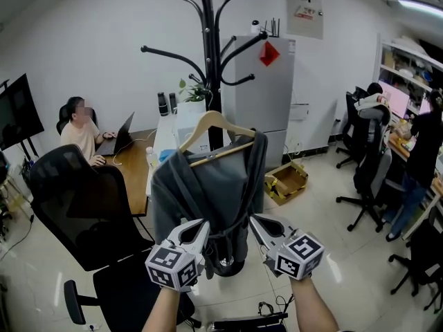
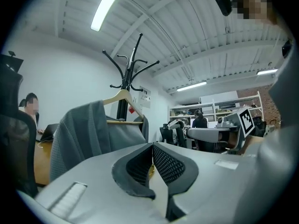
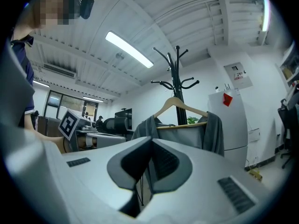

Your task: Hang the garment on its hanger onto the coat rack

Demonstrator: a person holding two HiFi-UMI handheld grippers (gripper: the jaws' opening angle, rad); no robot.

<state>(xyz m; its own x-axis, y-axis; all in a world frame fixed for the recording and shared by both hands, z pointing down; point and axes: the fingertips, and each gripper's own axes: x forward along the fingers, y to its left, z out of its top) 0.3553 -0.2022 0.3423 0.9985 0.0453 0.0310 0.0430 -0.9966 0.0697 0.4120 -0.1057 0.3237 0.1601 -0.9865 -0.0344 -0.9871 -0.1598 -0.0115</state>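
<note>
Facing a grey knit garment (image 1: 208,185) draped over a wooden hanger (image 1: 216,123), right against the pole of the black coat rack (image 1: 208,40) and clear of the floor. Cannot make out the hook against that dark pole; probably caught on a lower peg, but unconfirmed. Holding nothing in either tool: left gripper (image 2: 152,146) with fingers (image 2: 172,164) clenched tip to tip on empty air, right gripper (image 3: 150,141) likewise pinched shut, both low down beside the garment's hem, one on each side. Expect light, limp cloth that sags, slides off the hanger's shoulders and swings if tugged from below. Expect stiff, smooth wood that answers directly to a push. Better to take hold at the hanger's neck or along its crossbar, not at the fabric. Steady the hem only to stop sway, and check the hook's seat before letting be.
</note>
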